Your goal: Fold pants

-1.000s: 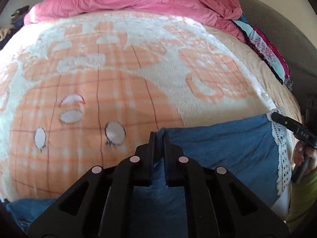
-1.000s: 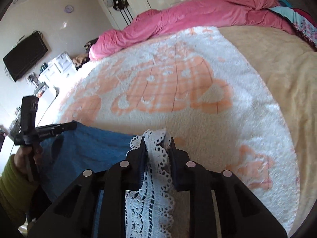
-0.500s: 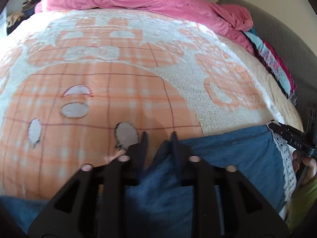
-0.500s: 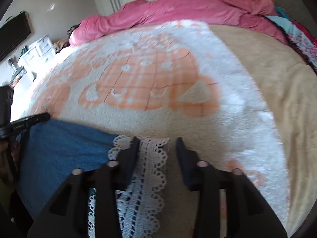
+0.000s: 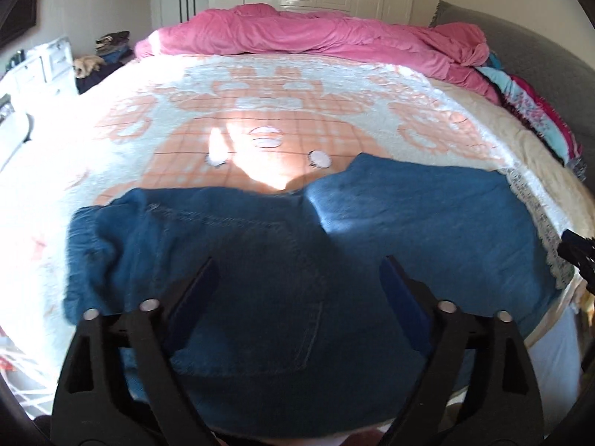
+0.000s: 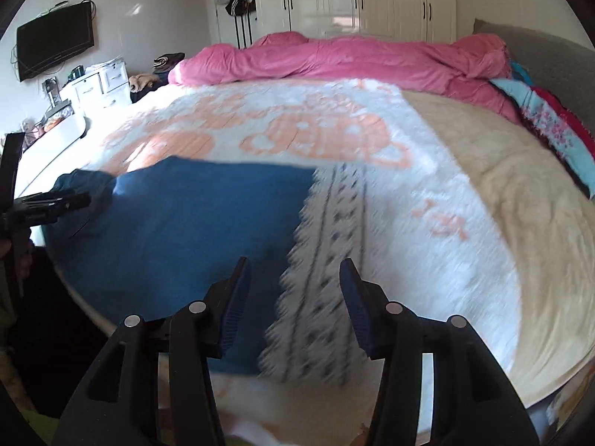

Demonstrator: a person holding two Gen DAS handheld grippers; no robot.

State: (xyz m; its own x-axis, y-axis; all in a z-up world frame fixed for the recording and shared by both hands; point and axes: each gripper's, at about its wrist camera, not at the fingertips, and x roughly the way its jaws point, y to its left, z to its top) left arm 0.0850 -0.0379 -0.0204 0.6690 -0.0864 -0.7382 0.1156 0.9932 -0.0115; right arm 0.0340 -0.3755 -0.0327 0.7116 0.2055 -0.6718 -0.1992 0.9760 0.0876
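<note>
Having let go of the denim since a second ago, left gripper and right gripper both gaping wide, holding nothing. Blue pants lying flat across lower centre on the blanket, lace hem showing lower centre in right view.

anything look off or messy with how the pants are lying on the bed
Slightly. The denim pants lie spread on the blanket, but their far edge is uneven, with a dip between two humps, and the left end is rumpled. The lace hem lies flat. Both the left gripper and right gripper are open above them.
</note>
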